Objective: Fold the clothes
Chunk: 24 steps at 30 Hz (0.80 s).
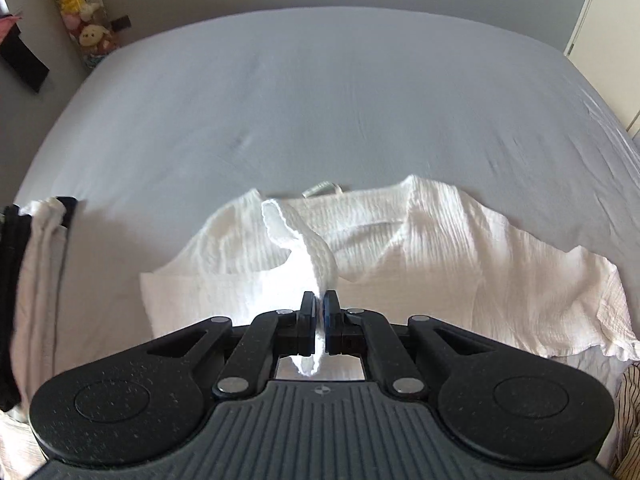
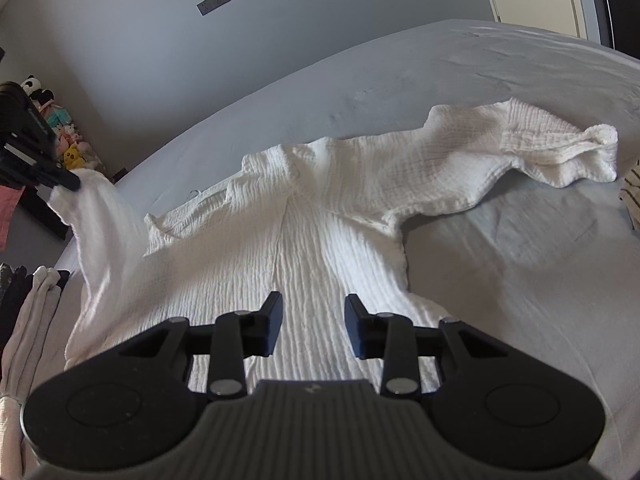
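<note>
Big grey bed (image 1: 320,92) under you, and the white crinkle shirt (image 2: 320,208) lies spread across it, front up, one sleeve (image 2: 560,144) flung out to the far right and bunched at the cuff. A heap of other clothes (image 2: 28,320) waits at the bed's left edge. Your left tongs (image 1: 319,312) are clamped tight on a strip of the shirt's fabric, edge poking out behind the pads, and in the right view they're lifting the shirt's left side off the sheet. Your right tongs (image 2: 314,324) hover partly open over the shirt's lower middle, gripping nothing. My read: you're carrying that left side across for the first fold. Keep the lifted cloth taut and low so it lands flat, aim the edge parallel to the centre seam, and consider pinning the body with the right tongs so the shirt doesn't drag.
</note>
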Tool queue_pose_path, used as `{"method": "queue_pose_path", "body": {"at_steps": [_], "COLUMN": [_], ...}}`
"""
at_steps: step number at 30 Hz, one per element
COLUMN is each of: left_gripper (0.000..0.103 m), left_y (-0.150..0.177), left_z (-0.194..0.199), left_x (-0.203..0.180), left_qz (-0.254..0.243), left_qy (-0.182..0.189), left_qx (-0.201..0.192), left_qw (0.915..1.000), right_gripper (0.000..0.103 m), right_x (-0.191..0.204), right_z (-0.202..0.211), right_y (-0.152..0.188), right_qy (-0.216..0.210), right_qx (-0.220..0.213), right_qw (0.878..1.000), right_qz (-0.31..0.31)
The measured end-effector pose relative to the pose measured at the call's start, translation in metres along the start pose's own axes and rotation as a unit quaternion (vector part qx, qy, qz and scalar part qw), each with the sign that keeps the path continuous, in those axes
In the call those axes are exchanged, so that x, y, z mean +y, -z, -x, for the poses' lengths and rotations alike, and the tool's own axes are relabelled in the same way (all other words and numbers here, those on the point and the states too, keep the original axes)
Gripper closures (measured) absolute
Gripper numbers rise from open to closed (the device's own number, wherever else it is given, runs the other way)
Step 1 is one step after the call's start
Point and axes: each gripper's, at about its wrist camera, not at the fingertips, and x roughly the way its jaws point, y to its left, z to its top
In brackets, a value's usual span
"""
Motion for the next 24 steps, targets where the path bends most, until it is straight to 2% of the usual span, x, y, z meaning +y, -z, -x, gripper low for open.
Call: {"method": "queue_pose_path", "body": {"at_steps": [5, 9, 13, 16, 19, 24], "left_gripper": [0.097, 0.067, 0.065, 0.065, 0.065, 0.065], "left_y": [0.014, 0.023, 0.037, 0.056, 0.089, 0.163], "left_z": [-0.038, -0.044, -0.031, -0.023, -0.016, -0.012], "left_x": [-0.027, -0.037, -0.026, 0.001, 0.038, 0.093], "left_qz": [-0.024, -0.065, -0.099, -0.103, -0.100, -0.107], "left_qy": [0.036, 0.049, 0.043, 0.020, -0.022, -0.112], "left_qx": [0.037, 0.037, 0.010, -0.008, -0.040, -0.089], "left_qw": [0.9984, 0.9960, 0.9942, 0.9945, 0.9940, 0.9839], "right_gripper": [0.066, 0.066, 0.065, 0.065, 0.065, 0.065], "right_x": [-0.003, -0.006, -0.005, -0.004, -0.002, 0.005], "right_z": [-0.011, -0.018, -0.021, -0.020, -0.019, -0.024], "right_y": [0.002, 0.003, 0.004, 0.004, 0.004, 0.005], "right_qy": [-0.003, -0.004, -0.001, -0.012, -0.025, -0.053], "right_qx": [0.012, 0.023, 0.025, 0.021, 0.015, 0.019], "right_qw": [1.000, 1.000, 1.000, 1.000, 0.999, 0.998], "right_qz": [-0.008, -0.017, -0.015, -0.019, -0.017, -0.016]}}
